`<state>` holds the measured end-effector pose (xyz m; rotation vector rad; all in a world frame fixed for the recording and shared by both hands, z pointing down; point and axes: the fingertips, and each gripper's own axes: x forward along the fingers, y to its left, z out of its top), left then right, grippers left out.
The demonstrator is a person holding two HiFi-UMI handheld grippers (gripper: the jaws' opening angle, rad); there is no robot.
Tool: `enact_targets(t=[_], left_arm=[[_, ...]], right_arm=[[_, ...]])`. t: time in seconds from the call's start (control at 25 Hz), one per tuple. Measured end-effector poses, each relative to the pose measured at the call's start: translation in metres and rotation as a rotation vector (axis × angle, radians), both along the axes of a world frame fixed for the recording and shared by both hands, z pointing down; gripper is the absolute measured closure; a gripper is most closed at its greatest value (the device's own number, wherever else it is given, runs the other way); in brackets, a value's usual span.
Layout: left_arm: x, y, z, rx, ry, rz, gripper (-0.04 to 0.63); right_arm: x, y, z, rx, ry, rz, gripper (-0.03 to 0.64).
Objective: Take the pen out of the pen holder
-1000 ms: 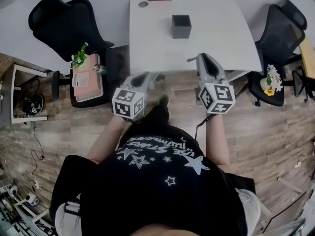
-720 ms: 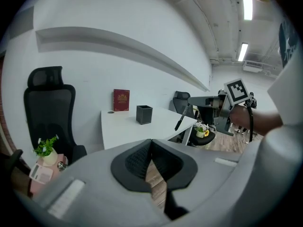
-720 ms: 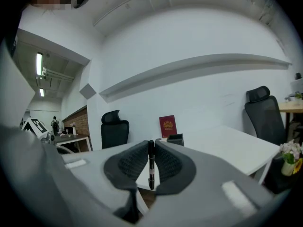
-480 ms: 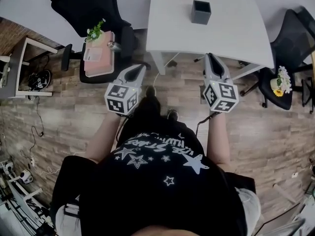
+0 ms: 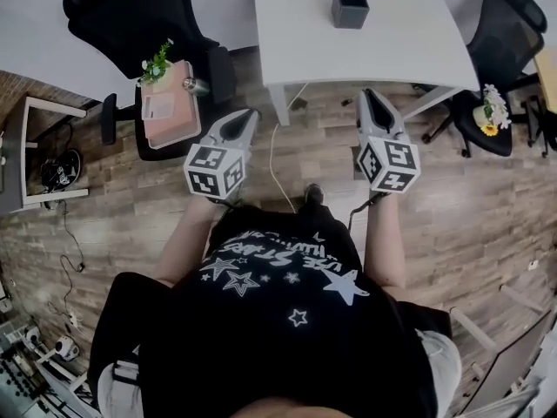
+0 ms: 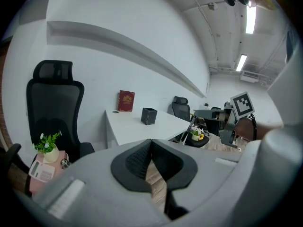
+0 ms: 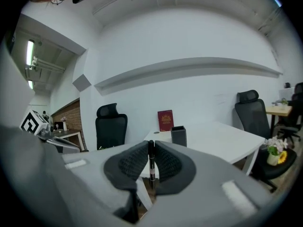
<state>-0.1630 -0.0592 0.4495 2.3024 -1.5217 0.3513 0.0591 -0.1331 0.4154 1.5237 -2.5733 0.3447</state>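
The pen [image 7: 151, 164] is already out of the pen holder [image 5: 350, 8]. It stands upright, clamped between the jaws of the right gripper [image 5: 371, 103], well apart from the holder, which sits on the white desk [image 5: 409, 46] ahead of the person. The left gripper [image 5: 245, 120] has its jaws together on nothing and, by my reading, plays no part, so the removal looks done, with at most setting the pen down somewhere left to do.
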Motion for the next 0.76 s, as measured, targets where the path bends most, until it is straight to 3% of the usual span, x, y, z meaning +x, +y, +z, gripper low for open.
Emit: enact_targets(t=[0.32, 0.76], left_arm=[[-0.059, 0.030, 0.001, -0.006, 0.026, 0.047, 0.584], [-0.111, 0.082, 0.011, -0.004, 0.049, 0.084, 0.584]], right_arm=[[-0.050, 0.046, -0.005, -0.006, 0.031, 0.066, 0.574], [-0.106, 0.110, -0.006, 0.001, 0.058, 0.079, 0.574]])
